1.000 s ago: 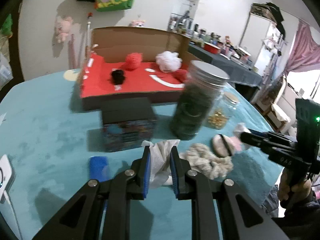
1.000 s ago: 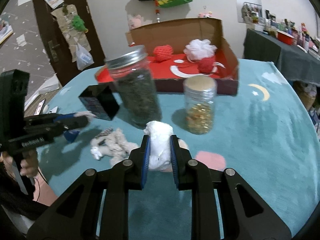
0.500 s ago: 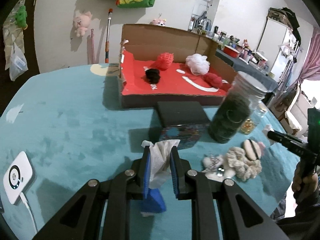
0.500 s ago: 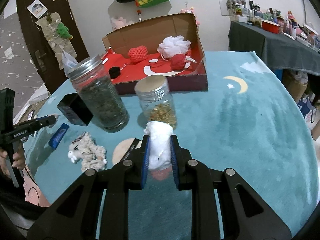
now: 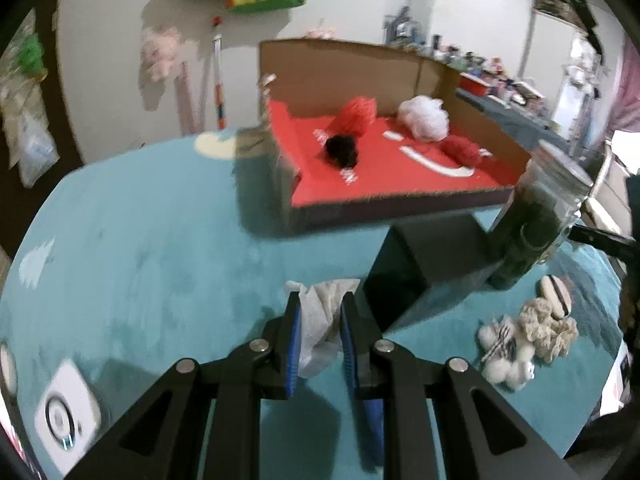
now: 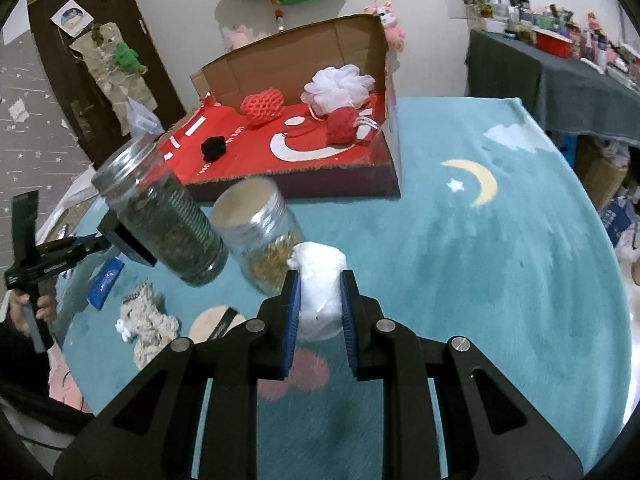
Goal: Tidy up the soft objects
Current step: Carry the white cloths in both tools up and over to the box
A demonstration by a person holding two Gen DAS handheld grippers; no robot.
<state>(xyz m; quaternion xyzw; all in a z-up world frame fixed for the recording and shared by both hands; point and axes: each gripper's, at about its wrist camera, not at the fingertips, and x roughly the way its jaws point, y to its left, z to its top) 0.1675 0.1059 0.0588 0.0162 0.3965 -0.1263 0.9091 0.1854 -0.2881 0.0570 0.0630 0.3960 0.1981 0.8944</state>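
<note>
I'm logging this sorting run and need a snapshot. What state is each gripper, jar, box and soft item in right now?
left gripper: shut on a white tissue
right gripper: shut on a white plush
cardboard box: open, holding four soft items
tall jar: lidded, standing
short jar: lidded, standing
cream knit toy: lying loose on the table
black box: closed

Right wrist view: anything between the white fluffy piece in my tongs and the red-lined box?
Yes. The small jar of golden bits stands just ahead-left of the white fluffy piece, with the tall dark jar beside it, both before the box.
</note>
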